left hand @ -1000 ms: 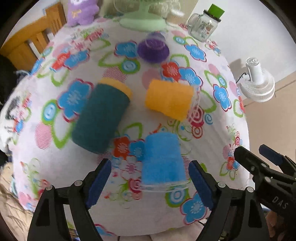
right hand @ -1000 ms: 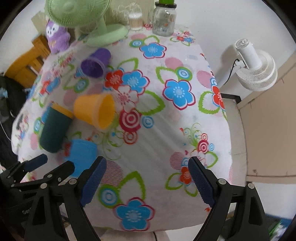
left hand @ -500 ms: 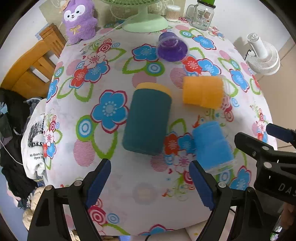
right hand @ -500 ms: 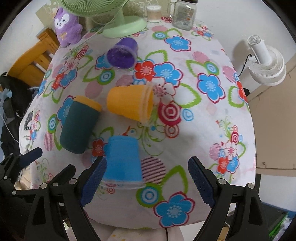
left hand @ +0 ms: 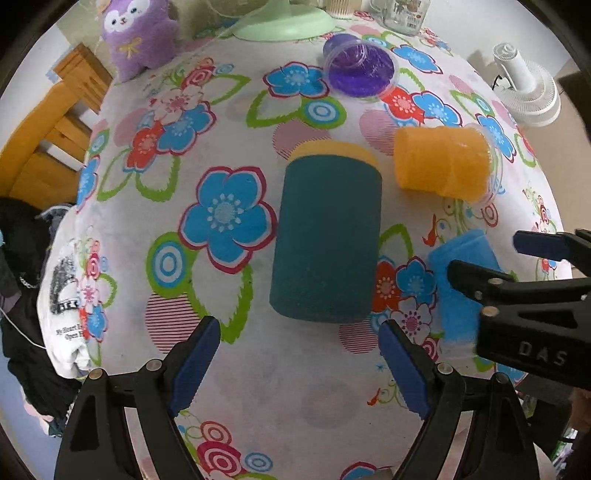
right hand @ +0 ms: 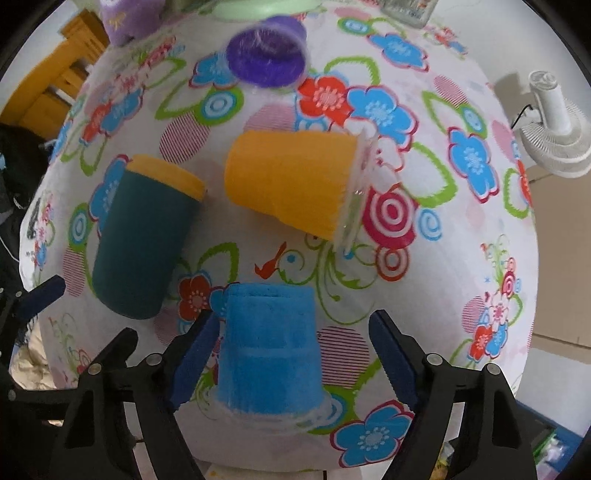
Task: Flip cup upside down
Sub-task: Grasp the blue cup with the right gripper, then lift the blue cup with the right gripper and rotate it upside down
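Note:
A blue cup stands upside down, rim on the floral tablecloth, between the open fingers of my right gripper; the left pad looks close to its side. In the left wrist view the blue cup is partly hidden by the right gripper. A teal cup with a yellow end lies on its side just ahead of my open, empty left gripper. An orange cup lies on its side, rim to the right. A purple cup lies on its side farther back.
A purple plush toy, a green fan base and a glass jar stand at the table's far edge. A white floor fan is off the right side. A wooden chair is at the left.
My right gripper has moved in low around the blue cup. My left gripper has shifted left and now faces the teal cup.

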A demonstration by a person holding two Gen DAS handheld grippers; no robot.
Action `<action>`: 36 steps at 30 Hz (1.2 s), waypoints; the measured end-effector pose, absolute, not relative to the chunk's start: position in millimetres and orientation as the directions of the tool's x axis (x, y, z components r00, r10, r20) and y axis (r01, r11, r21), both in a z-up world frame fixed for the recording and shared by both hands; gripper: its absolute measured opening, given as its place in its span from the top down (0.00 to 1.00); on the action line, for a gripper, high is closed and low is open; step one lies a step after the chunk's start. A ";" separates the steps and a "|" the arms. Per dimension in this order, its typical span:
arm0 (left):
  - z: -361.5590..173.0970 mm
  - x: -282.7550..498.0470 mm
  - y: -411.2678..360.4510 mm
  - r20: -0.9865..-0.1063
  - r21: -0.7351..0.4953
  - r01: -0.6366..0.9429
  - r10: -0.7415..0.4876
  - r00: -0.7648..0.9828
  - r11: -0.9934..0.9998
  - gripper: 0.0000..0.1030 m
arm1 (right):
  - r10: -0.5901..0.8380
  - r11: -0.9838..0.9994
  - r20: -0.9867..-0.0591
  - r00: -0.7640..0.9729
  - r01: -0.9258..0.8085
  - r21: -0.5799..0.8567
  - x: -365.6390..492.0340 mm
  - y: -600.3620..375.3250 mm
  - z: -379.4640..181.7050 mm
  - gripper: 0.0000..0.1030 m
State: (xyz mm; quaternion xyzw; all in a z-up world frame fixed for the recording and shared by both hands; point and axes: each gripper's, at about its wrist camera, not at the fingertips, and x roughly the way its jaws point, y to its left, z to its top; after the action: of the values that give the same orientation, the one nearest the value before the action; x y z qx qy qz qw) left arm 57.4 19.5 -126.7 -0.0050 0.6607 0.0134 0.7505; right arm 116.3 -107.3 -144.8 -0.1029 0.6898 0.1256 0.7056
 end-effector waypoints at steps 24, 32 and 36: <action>-141.6 59.3 18.4 -0.996 -0.049 -0.082 -0.042 0.078 0.995 0.14 | 0.041 0.919 -0.996 -0.078 -0.389 0.068 120.0 -93.5 -159.1 0.45; -114.7 58.7 13.6 -0.991 -0.045 -0.091 -0.033 0.126 0.995 0.14 | 0.093 0.913 -0.995 0.029 -0.402 0.074 103.9 -107.5 -119.2 0.45; -101.0 51.9 7.8 -0.988 -0.032 -0.093 -0.018 0.152 0.995 0.14 | 0.130 0.907 -0.988 0.089 -0.414 0.082 97.0 -109.9 -97.3 0.45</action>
State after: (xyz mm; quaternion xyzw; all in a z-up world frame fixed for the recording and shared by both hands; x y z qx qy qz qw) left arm 51.9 7.8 -101.0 -0.0425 0.6506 0.0250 0.7578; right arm 97.0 -109.9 -97.3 -0.1095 0.6487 0.1864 0.7297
